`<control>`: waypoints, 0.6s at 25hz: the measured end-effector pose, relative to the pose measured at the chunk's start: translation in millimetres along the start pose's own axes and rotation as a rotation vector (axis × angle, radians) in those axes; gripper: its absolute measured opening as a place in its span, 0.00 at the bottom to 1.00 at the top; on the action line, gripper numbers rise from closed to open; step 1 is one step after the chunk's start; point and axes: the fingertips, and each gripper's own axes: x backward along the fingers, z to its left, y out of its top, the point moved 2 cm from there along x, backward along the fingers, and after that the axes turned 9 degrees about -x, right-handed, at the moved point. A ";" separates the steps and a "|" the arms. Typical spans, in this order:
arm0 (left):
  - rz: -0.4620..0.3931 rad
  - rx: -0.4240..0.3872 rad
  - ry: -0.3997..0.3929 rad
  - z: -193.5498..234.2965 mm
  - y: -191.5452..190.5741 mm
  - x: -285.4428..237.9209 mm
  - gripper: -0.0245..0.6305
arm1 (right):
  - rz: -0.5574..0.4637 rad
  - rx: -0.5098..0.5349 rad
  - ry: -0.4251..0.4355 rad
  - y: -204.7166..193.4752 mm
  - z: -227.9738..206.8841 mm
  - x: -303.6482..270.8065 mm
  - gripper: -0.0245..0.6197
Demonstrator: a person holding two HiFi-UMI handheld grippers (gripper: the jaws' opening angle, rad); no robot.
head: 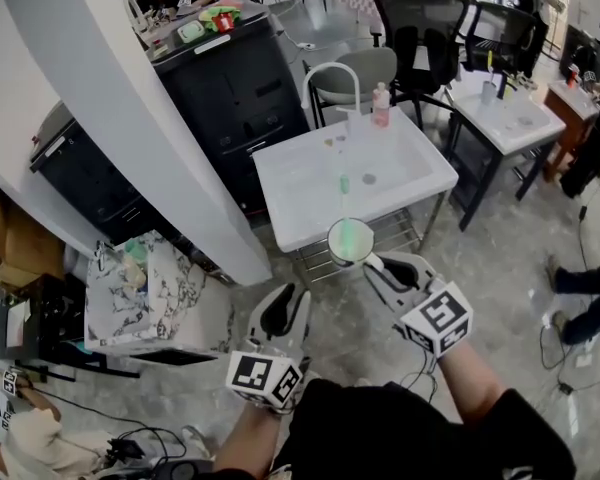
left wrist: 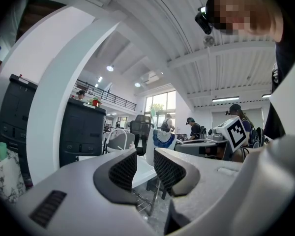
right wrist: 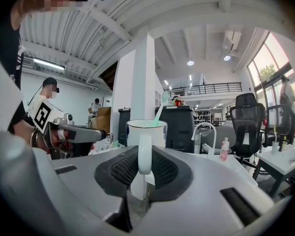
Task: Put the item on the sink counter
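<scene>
The right gripper (right wrist: pixel 144 168) clamps the handle of a white ceramic mug (right wrist: pixel 146 132) holding a pale green toothbrush (right wrist: pixel 160 109), held in the air before the white sink counter (head: pixel 280 183), while the left gripper (left wrist: pixel 145 168) has its jaws apart, empty.

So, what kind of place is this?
Probably an open office or lab hall, not a home: a free-standing white sink stands beside black office chairs and a big black cabinet.

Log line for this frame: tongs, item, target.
right tongs: shut on mug handle | mug: toothbrush inside, held in air, not on sink counter | left tongs: open, empty | placement: not yet done
</scene>
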 end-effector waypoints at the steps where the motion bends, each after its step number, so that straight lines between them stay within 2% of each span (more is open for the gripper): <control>1: -0.001 -0.001 0.001 1.0 0.5 -2.1 0.18 | -0.007 -0.001 0.002 2.0 -1.5 -1.6 0.13; 6: 0.001 0.004 0.003 9.8 -0.9 -13.4 0.18 | 0.006 -0.011 0.020 -0.5 -8.4 -12.3 0.13; 15: 0.001 0.021 -0.005 39.6 -12.5 -52.9 0.18 | 0.010 -0.016 0.003 -0.5 -40.6 -49.0 0.13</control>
